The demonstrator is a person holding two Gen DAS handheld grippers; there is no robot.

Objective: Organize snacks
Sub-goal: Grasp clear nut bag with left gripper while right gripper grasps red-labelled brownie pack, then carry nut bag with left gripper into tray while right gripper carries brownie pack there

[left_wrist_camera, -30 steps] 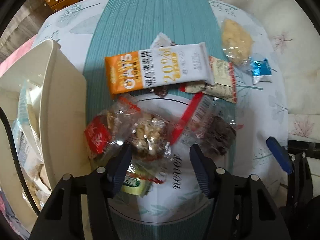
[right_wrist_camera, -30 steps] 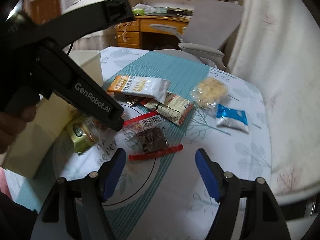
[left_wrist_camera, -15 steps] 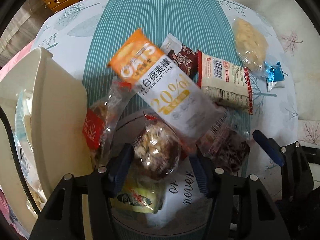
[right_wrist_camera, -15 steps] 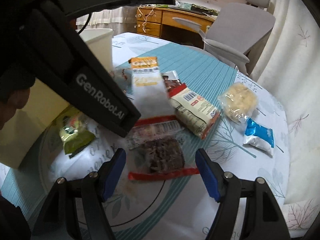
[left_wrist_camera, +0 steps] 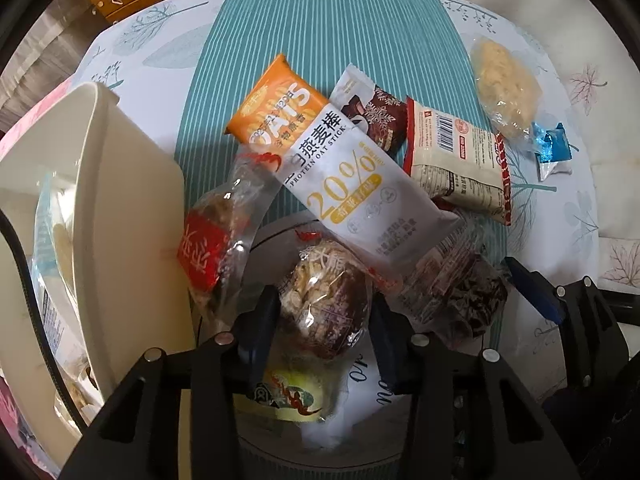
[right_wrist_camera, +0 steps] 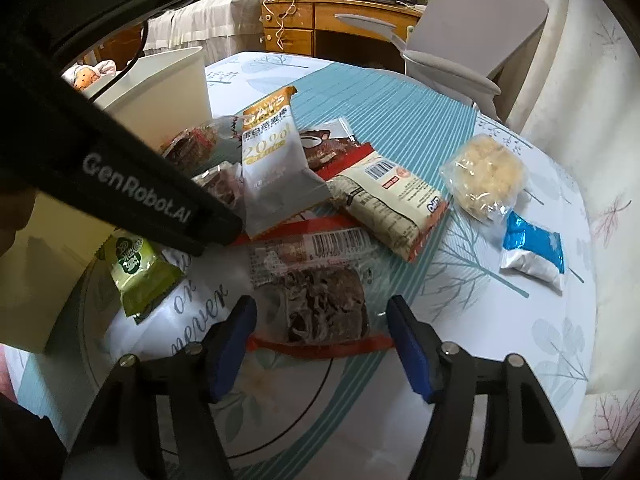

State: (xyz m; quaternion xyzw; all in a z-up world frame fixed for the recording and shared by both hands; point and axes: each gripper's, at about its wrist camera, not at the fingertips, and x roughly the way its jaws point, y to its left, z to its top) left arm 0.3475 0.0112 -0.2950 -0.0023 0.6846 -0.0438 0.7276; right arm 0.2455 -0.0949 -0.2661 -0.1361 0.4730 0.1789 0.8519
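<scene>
Where snacks lie: teal-striped tablecloth (left_wrist_camera: 304, 40) | behind: wooden desk (right_wrist_camera: 336, 16), chair (right_wrist_camera: 472, 28)

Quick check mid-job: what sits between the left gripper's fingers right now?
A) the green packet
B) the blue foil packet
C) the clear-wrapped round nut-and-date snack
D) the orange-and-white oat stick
C: in the left wrist view, the left gripper has its blue pads pressed on either side of the clear-wrapped round nut-and-date snack; the oat stick lies farther ahead on the pile.
</scene>
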